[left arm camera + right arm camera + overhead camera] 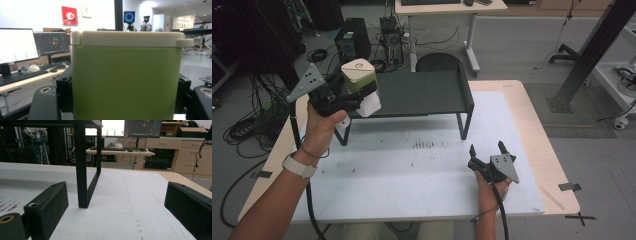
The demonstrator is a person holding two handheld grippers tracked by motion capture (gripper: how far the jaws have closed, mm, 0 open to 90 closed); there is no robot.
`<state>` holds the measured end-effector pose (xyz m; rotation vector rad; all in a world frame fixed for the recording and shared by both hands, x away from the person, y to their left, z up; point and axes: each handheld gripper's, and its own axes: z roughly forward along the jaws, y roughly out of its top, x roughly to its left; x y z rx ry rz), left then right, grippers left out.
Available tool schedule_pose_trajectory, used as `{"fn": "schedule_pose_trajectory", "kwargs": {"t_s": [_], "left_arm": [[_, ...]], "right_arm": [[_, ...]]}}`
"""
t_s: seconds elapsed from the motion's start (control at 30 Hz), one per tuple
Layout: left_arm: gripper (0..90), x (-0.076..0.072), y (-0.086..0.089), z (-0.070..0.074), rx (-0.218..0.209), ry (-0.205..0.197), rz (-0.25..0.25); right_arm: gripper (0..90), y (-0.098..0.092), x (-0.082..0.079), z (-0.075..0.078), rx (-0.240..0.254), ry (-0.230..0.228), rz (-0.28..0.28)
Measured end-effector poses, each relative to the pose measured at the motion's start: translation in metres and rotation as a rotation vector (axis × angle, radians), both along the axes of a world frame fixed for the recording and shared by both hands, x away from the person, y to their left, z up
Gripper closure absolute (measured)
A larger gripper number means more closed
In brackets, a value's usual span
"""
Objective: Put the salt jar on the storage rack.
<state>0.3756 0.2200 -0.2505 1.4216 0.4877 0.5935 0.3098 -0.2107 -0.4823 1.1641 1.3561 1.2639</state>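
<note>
1. Nearest the person, the right gripper [487, 150] rests low on the white mat [427, 170] near the table's right side, its jaws spread wide with nothing between them. In the right gripper view its two black jaws frame bare mat, and ahead of them stands a leg of the black shelf [82, 170]. This hand looks to be waiting, with no part in the carrying.

2. Farther off, the left gripper [362, 97] is raised above the mat, pinching a green box with a cream lid [359, 75] by its two sides. The left gripper view shows the green wall [126, 82] upright between the jaws, with the lid [130, 38] level and seated on top.

3. The box hangs over the left end of the black shelf [427, 92], clear of its surface as far as the high view tells; a white piece just below the jaws is too unclear to name.

4. Judged from this, picking up is done and the box is at the shelf. What is left: lower it onto the shelf top, release the grip, and draw the left gripper away.
</note>
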Motion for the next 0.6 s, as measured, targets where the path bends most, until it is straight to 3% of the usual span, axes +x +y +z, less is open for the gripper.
{"fn": "schedule_pose_trajectory", "kwargs": {"t_s": [0.6], "left_arm": [[29.4, 0.06, -0.025, -0.008, -0.042, 0.055, -0.07]], "right_arm": [[5.7, 0.0, 0.0, 0.0, 0.002, 0.001, -0.005]]}}
